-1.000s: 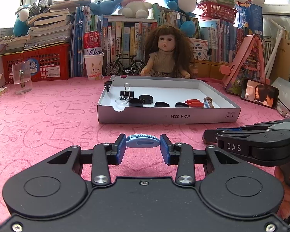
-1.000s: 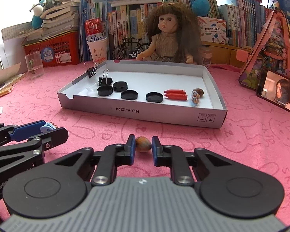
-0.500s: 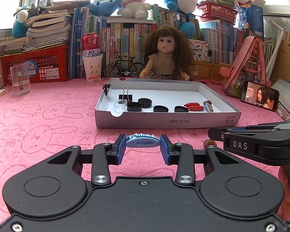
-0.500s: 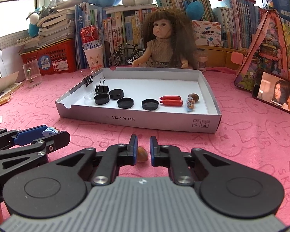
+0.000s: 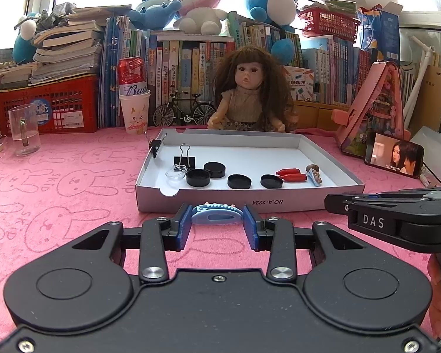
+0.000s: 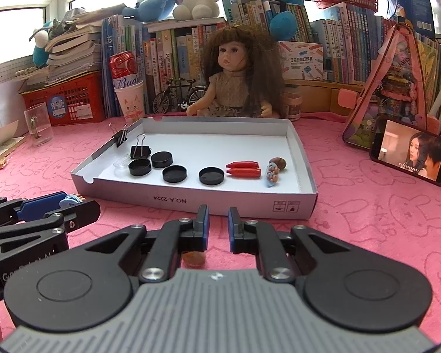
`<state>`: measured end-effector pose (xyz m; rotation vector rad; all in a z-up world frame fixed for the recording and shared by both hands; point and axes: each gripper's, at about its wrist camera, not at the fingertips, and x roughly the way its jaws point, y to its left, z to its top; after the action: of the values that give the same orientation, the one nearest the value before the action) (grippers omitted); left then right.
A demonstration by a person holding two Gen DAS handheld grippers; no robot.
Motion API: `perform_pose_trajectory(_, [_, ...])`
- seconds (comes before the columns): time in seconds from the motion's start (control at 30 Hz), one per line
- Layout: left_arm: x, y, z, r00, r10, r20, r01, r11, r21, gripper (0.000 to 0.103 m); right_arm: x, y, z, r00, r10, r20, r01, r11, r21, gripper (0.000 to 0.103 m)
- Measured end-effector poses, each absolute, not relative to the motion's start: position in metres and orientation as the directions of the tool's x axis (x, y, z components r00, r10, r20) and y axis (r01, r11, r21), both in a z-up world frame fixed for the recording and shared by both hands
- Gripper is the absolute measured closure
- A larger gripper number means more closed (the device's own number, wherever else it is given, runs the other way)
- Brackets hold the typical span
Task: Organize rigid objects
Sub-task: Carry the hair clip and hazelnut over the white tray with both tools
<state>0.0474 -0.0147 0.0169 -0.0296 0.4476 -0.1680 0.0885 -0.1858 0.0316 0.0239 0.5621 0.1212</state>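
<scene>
In the white cardboard tray [image 6: 305,203] lie four black round caps [image 6: 175,174], two red cone-shaped pieces [image 6: 243,169] side by side, one brown nut [image 6: 279,163], one small blue figure [image 6: 272,175] and one clear lid [image 6: 121,163]. One black binder clip [image 6: 139,150] stands inside, and a second [image 6: 121,136] is clipped on the left wall.

The left gripper [image 5: 217,220] pinches a light blue oval piece [image 5: 216,214] between its blue pads, just in front of the tray's front wall. The right gripper [image 6: 217,226] has its jaws pressed nearly together with nothing between the tips (a narrow gap shows). A small brown nut-like piece [image 6: 194,258] lies on the pink rabbit-print cloth [image 6: 367,220] beneath its fingers, partly hidden by the gripper body.

A second ago that piece sat between the right fingertips; now it shows lower, behind them, and the jaws have narrowed. The left grip is unchanged.

Behind the tray sit a doll [image 6: 235,82], a toy bicycle [image 6: 179,95], a paper cup holding a red can [image 6: 125,64], and a glass mug [image 6: 39,128] at left. A phone [image 6: 411,154] plays video at right.
</scene>
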Motion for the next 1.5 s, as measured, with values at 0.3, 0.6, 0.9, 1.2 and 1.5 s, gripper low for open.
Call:
perform_pose_trajectory(0.3, [0.064, -0.019, 0.023, 0.884, -0.178, -0.432, 0.16, 0.984, -0.079, 0.067, 0.095, -0.192, 0.036, 0.842, 0.105, -0.529, -0.082, 0.994, 0.066, 0.086])
perform_pose_trajectory(0.6, [0.073, -0.019, 0.027, 0.882, -0.182, -0.436, 0.154, 0.983, -0.098, 0.067, 0.098, -0.197, 0.04, 0.847, 0.09, -0.524, -0.069, 0.996, 0.061, 0.086])
perform_pose_trajectory(0.9, [0.074, -0.018, 0.027, 0.881, -0.18, -0.437, 0.151, 0.983, -0.101, 0.067, 0.099, -0.198, 0.04, 0.846, 0.092, -0.526, -0.067, 0.996, 0.065, 0.086])
perform_pose_trajectory(1.2, [0.072, -0.013, 0.024, 0.879, -0.176, -0.444, 0.146, 0.984, -0.1, 0.067, 0.089, -0.203, 0.031, 0.832, 0.189, -0.522, -0.152, 0.982, 0.113, 0.079])
perform_pose_trajectory(1.5, [0.07, -0.01, 0.022, 0.879, -0.166, -0.447, 0.135, 0.986, -0.101, 0.067, 0.083, -0.183, 0.019, 0.808, 0.227, -0.543, -0.231, 0.971, 0.063, 0.043])
